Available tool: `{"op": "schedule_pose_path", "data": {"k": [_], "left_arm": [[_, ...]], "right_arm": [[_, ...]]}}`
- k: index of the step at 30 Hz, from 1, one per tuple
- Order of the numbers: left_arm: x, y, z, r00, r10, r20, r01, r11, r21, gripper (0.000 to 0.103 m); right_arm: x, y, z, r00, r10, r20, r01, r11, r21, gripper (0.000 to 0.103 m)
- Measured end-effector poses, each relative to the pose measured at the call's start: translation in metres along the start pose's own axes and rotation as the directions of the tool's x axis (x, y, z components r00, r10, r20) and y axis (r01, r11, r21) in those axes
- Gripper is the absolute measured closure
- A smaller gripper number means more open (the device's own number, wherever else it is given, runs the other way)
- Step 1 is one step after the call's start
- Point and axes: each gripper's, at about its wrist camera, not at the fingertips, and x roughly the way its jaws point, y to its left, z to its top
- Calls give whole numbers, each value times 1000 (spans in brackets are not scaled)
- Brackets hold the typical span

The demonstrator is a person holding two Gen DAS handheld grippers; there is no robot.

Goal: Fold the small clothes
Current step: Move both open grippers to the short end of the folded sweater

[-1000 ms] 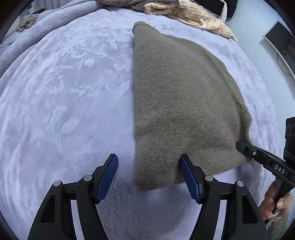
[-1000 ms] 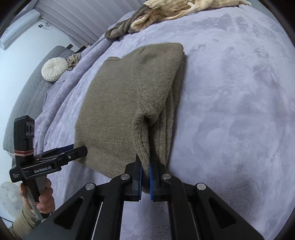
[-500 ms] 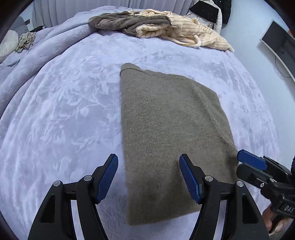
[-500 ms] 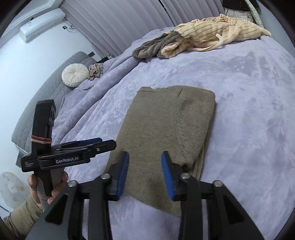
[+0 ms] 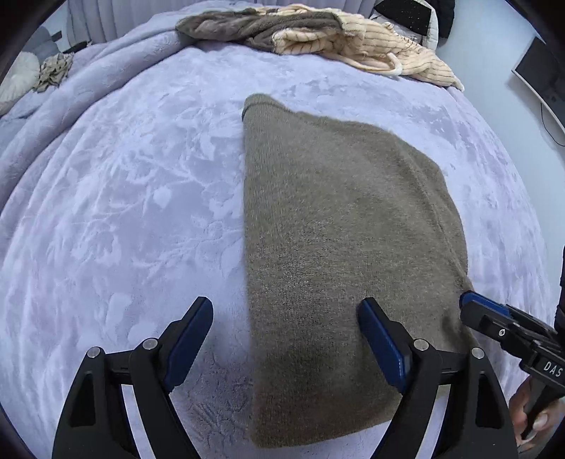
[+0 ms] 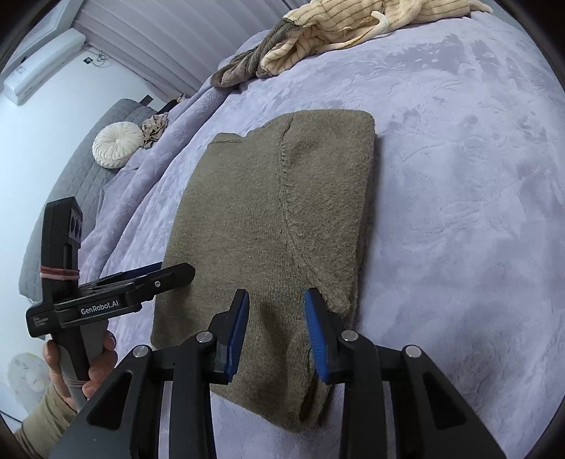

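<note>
An olive-brown knit sweater (image 5: 339,247) lies folded flat on the lavender bedspread (image 5: 134,197); it also shows in the right wrist view (image 6: 275,219). My left gripper (image 5: 286,317) is open and empty, hovering over the sweater's near left corner. My right gripper (image 6: 275,307) is open and empty above the sweater's near right edge, where folded layers stack up. The right gripper shows at the right of the left wrist view (image 5: 501,328), and the left gripper at the left of the right wrist view (image 6: 141,282).
A pile of cream striped and grey-brown clothes (image 5: 317,35) lies at the far edge of the bed, also in the right wrist view (image 6: 335,31). A round white cushion (image 6: 114,144) sits on a grey sofa at the left. A monitor (image 5: 543,77) stands at the right.
My right gripper has let go of the sweater's edge and opened. Both grippers pulled back and up, then came a little closer to the sweater again. The sweater now lies flat.
</note>
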Motion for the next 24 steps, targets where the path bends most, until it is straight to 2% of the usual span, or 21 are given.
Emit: {"op": "schedule_pose_path", "data": {"k": [2, 4, 6, 9, 11, 13, 15, 16, 19, 21, 23, 24], "left_arm": [[-13, -5, 3, 998, 30, 49, -32, 999, 31, 17], [-19, -9, 10, 993, 74, 89, -78, 996, 46, 17], [-16, -11, 18, 988, 124, 96, -129, 990, 50, 17], [-1, -8, 25, 980, 188, 61, -191, 980, 55, 17], [9, -4, 27, 981, 191, 41, -193, 980, 53, 17], [17, -1, 28, 983, 182, 31, -183, 982, 45, 17], [25, -1, 29, 984, 175, 27, -177, 983, 52, 17], [31, -1, 29, 983, 182, 18, -182, 981, 60, 17], [46, 5, 29, 988, 154, -20, -153, 987, 49, 15], [52, 12, 29, 993, 112, -31, -110, 993, 39, 15], [57, 17, 27, 994, 102, -35, -101, 994, 30, 6], [56, 19, 27, 995, 91, -34, -90, 996, 24, 6]], "right_arm": [[-12, 12, 6, 999, -11, 35, 12, 999, -30, 56], [-23, 29, 12, 995, -56, 77, 64, 993, -99, 32], [-24, 43, 20, 988, -115, 105, 131, 978, -162, 31], [-9, 51, 33, 975, -205, 90, 219, 952, -212, 31], [5, 54, 38, 967, -245, 67, 254, 935, -246, 31], [21, 56, 42, 946, -320, 51, 321, 903, -285, 31], [41, 51, 48, 910, -414, 31, 403, 862, -307, 31], [47, 45, 50, 906, -423, 15, 407, 862, -303, 30], [55, 23, 56, 931, -363, -40, 346, 911, -223, 27], [57, 15, 56, 935, -352, -43, 336, 918, -210, 23], [59, 6, 53, 941, -335, -45, 320, 927, -197, 20], [59, 1, 52, 946, -320, -52, 306, 935, -178, 20]]}}
